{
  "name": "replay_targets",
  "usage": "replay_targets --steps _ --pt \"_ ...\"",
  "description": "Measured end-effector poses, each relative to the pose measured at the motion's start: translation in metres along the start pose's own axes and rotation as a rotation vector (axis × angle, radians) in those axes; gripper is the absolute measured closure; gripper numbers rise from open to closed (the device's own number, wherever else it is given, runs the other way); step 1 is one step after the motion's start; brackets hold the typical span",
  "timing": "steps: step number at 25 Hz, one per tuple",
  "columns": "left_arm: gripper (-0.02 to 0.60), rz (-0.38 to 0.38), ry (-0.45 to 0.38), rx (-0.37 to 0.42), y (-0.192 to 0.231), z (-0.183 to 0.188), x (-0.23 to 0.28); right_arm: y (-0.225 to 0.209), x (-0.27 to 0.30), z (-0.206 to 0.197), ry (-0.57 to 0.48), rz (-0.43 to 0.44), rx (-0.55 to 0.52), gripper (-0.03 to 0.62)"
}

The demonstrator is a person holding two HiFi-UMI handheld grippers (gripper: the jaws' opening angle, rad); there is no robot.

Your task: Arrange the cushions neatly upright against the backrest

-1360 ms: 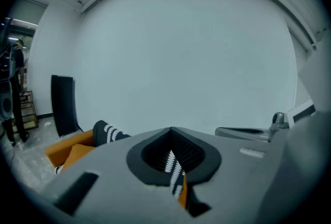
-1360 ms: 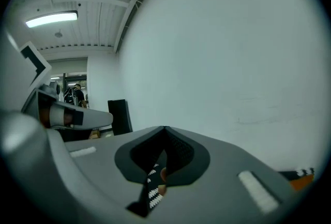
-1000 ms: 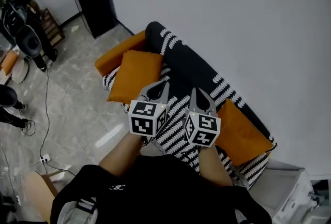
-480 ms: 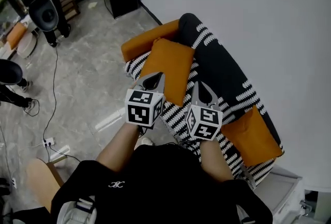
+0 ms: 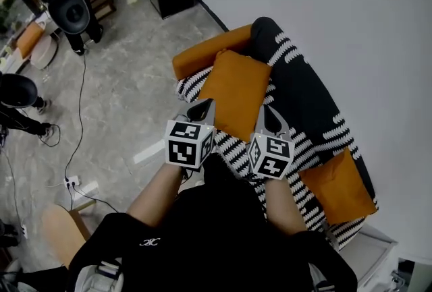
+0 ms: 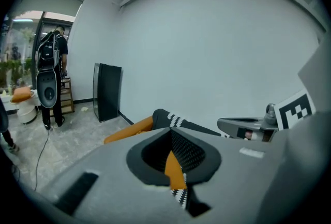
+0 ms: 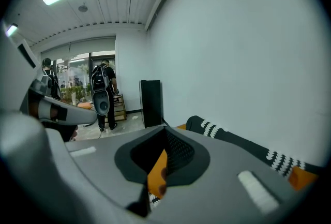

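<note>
Cushions sit untouched as the left gripper (image 5: 201, 110) and right gripper (image 5: 269, 119), both empty with jaws pressed together, have drawn nearer the far cushion (image 5: 236, 88) than a second ago. Two orange cushions lie on one striped sofa (image 5: 307, 105), the near cushion (image 5: 337, 186) at the seat's other end.

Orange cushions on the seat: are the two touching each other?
Apart. Head view shows bare striped seat between the left cushion and the right cushion.
</note>
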State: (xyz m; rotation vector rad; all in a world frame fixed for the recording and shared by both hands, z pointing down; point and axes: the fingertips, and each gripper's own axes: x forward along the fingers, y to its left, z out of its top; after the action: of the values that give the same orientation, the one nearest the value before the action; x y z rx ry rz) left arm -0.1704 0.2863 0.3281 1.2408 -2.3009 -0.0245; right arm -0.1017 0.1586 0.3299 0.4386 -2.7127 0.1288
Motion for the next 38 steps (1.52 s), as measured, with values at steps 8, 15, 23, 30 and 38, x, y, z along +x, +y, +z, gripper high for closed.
replay_targets --steps 8,15,23,30,38 --pt "0.574 0.000 0.035 0.100 0.023 0.054 0.070 -0.035 0.075 0.030 -0.005 -0.035 0.036 0.586" --pt "0.573 0.015 0.067 0.211 0.038 0.101 0.152 -0.087 0.144 0.047 0.002 -0.063 0.094 0.586" --pt "0.574 -0.035 0.136 0.274 0.029 0.118 0.223 -0.132 0.180 0.046 0.052 -0.111 0.123 0.586" --pt "0.572 -0.190 0.221 0.360 0.029 0.109 0.272 -0.144 0.181 0.008 0.126 -0.266 0.205 0.586" --pt "0.572 -0.423 0.341 0.503 0.039 0.106 0.359 -0.172 0.209 -0.027 0.204 -0.550 0.349 0.586"
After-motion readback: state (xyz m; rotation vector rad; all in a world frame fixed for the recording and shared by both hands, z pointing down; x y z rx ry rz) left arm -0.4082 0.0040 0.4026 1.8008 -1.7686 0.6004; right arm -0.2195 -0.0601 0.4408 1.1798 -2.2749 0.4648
